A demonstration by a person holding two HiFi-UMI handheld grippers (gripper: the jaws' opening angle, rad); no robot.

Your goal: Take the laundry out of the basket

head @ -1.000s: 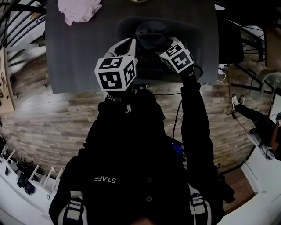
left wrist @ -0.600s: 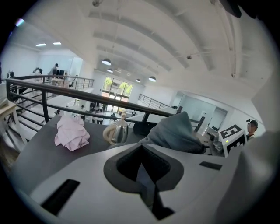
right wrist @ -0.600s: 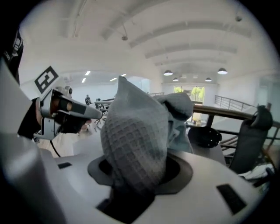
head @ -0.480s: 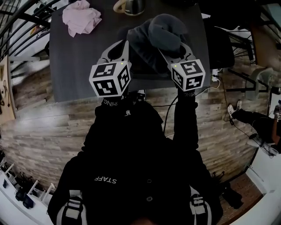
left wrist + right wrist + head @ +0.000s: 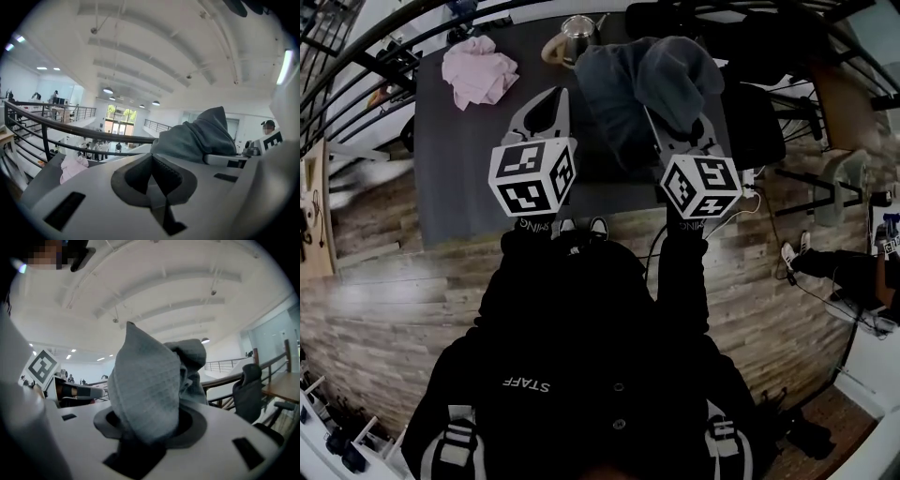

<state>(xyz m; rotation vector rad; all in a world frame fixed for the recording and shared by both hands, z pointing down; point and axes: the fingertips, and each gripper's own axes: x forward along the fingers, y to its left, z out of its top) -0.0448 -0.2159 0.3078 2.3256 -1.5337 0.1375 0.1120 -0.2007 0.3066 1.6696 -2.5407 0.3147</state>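
Laundry, a grey waffle cloth (image 5: pixel 147 380), is clamped in our right claw (image 5: pixel 145 425), whose jaws are partly closed on a thick bunched fold. Our left claw (image 5: pixel 158 174) has its jaws together, with nothing we can see between them. Since a second ago both claws have risen, and the cloth now hangs well above the table (image 5: pixel 459 178). We judge this piece clear of the basket, which is hidden beneath it. We count two claws, one grey cloth, one crumpled pink cloth (image 5: pixel 483 73) and one metal jug (image 5: pixel 577 34).

"STAFF" in white letters, on person's black jacket (image 5: pixel 581 361)
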